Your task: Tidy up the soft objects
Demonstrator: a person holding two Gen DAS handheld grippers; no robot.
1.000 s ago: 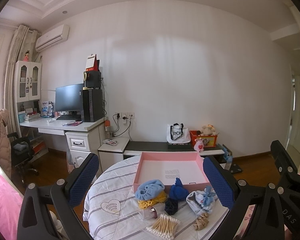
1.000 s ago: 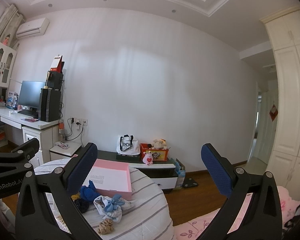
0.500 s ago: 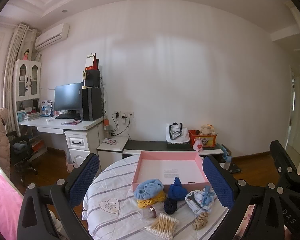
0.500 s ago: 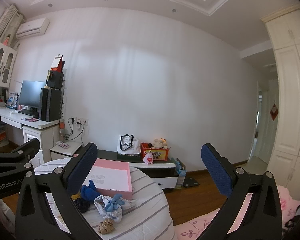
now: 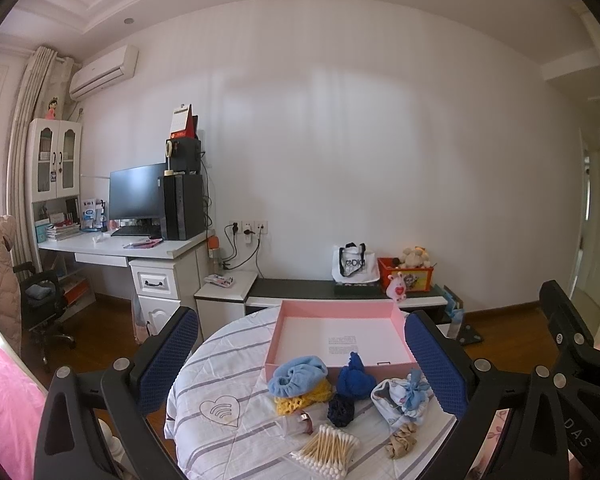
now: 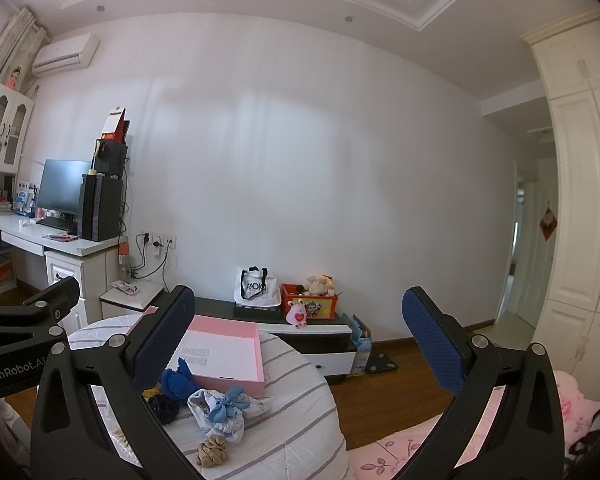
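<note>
A shallow pink box (image 5: 340, 312) (image 6: 236, 326) lies open on a round table with a striped cloth (image 5: 220, 364) (image 6: 292, 396). In front of it sit a light blue headband (image 5: 296, 374) over a yellow knit piece (image 5: 300, 400), a royal blue cloth (image 5: 356, 380) (image 6: 178, 382), a dark navy scrunchie (image 5: 340, 410) (image 6: 162, 406), a white patterned cloth with a blue bow (image 5: 400, 398) (image 6: 220, 408) and a tan scrunchie (image 5: 400, 444) (image 6: 212, 452). My left gripper (image 5: 302, 364) is open above the pile. My right gripper (image 6: 298, 344) is open, off the table's right side.
A heap of cotton swabs (image 5: 328, 450) and a small clear bottle (image 5: 300, 424) lie at the table's near edge. A desk with monitor (image 5: 136, 196) stands left, a low cabinet (image 5: 340, 292) with bag and toys behind. Pink bedding (image 6: 420, 452) lies at lower right.
Both views have shifted only slightly; the table and objects sit a touch lower and nearer in the left wrist view. Both grippers stay open and nothing was touched.
</note>
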